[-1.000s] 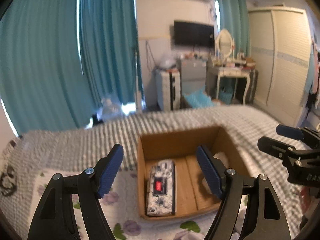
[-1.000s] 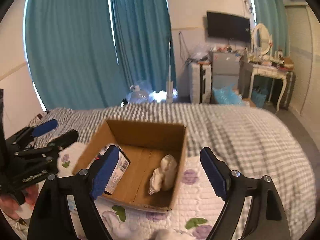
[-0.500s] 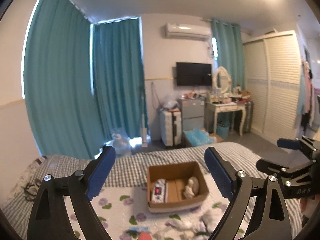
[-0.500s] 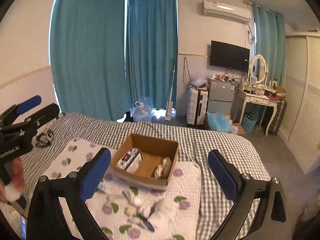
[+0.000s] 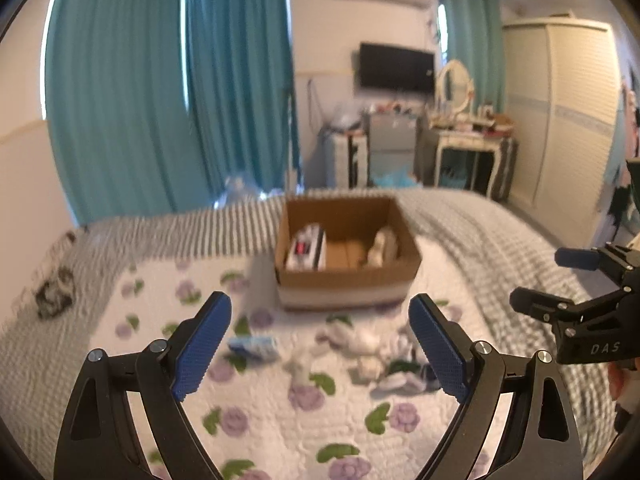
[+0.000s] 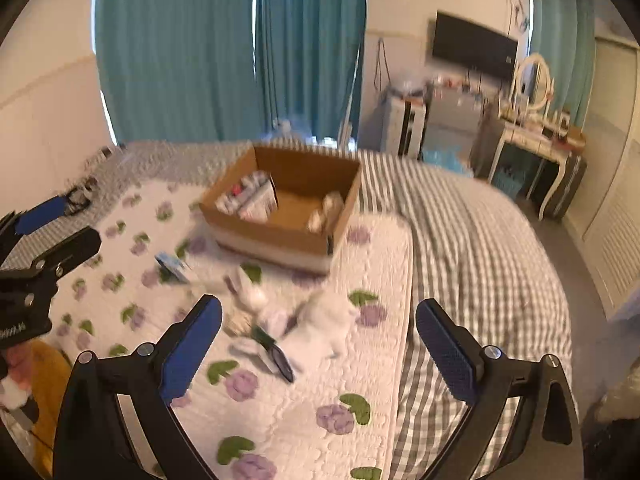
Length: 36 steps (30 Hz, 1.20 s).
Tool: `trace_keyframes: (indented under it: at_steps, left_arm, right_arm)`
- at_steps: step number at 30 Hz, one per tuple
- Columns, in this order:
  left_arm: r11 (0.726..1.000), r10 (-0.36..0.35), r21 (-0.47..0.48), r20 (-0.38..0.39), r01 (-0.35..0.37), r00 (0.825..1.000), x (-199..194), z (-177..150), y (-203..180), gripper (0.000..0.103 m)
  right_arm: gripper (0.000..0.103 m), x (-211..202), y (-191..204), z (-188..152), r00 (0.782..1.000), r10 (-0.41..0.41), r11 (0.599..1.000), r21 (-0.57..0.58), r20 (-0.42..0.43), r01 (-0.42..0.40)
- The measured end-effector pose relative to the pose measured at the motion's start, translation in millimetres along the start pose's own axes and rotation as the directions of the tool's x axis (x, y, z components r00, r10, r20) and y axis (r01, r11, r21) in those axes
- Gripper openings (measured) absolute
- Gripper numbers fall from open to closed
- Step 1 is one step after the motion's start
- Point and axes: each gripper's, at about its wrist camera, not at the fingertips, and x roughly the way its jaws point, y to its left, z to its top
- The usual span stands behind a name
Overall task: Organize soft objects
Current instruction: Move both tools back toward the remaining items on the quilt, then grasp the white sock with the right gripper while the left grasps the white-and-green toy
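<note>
A cardboard box (image 5: 348, 276) (image 6: 260, 232) stands on a floral quilt (image 5: 260, 412) on the bed. It holds a floral-patterned pack (image 5: 306, 248) at its left and a pale soft item (image 5: 382, 246) at its right. Several small soft items, white and dark, lie in a blurred pile (image 5: 372, 352) (image 6: 280, 320) in front of the box. A blue-and-white item (image 5: 254, 346) (image 6: 172, 266) lies to their left. My left gripper (image 5: 320, 340) is open and empty above the quilt. My right gripper (image 6: 318, 344) is open and empty over the pile.
A grey checked blanket (image 6: 480, 264) covers the bed's right side. A dark object (image 5: 54, 296) lies at the bed's left edge. Teal curtains (image 5: 160, 100), suitcases, a dressing table (image 5: 468, 148) and a wardrobe stand beyond the bed.
Both grippers pulled far back and up from the box, then came down closer over the quilt and pile. Both stayed open and empty.
</note>
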Motion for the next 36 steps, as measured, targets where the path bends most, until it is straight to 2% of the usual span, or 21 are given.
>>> trace_keyframes:
  at_steps: [7,10,14,19,21,23,24,25,31,36]
  left_arm:
    - [0.998,0.020,-0.051,-0.095,-0.025,0.995,60,-40,-19,0.092]
    - [0.997,0.012,-0.068,-0.156,-0.023,0.988,88,-52,-24,0.092]
    - [0.997,0.013,-0.065,-0.215,-0.027,0.977,115,-66,-28,0.092]
    - [0.997,0.025,-0.068,-0.254,-0.044,0.967,130,-75,-30,0.092]
    - [0.997,0.036,-0.052,-0.260,-0.052,0.965,130,-75,-33,0.092]
    - [0.998,0.038,-0.044,-0.257,-0.051,0.966,128,-73,-36,0.092]
    - [0.998,0.038,-0.044,-0.257,-0.051,0.966,127,-72,-37,0.092]
    - [0.998,0.039,-0.044,-0.260,-0.052,0.965,125,-71,-39,0.092]
    - [0.998,0.055,0.004,-0.251,-0.055,0.966,110,-70,-58,0.091]
    - [0.999,-0.001,0.035,-0.268,0.011,0.963,101,-79,-86,0.090]
  right_arm:
    - [0.098,92,-24,-17,0.991,0.009,0.997,0.074,-0.136,0.001]
    - [0.098,131,-29,-25,0.981,0.049,0.993,0.112,-0.189,-0.028]
    - [0.097,179,-23,-41,0.959,0.060,0.996,0.087,-0.276,-0.037]
    - [0.083,211,-29,-53,0.936,0.138,0.985,0.140,-0.325,-0.097]
    - [0.072,216,-29,-56,0.926,0.187,0.977,0.157,-0.328,-0.142]
    - [0.061,215,-29,-57,0.924,0.193,0.978,0.145,-0.331,-0.152]
    - [0.051,212,-30,-56,0.924,0.200,0.977,0.139,-0.326,-0.163]
    - [0.047,208,-31,-54,0.925,0.204,0.976,0.135,-0.319,-0.168]
    - [0.044,165,-58,-33,0.956,0.190,0.973,0.173,-0.224,-0.153]
    - [0.044,134,-78,-22,0.974,0.141,0.979,0.172,-0.178,-0.111]
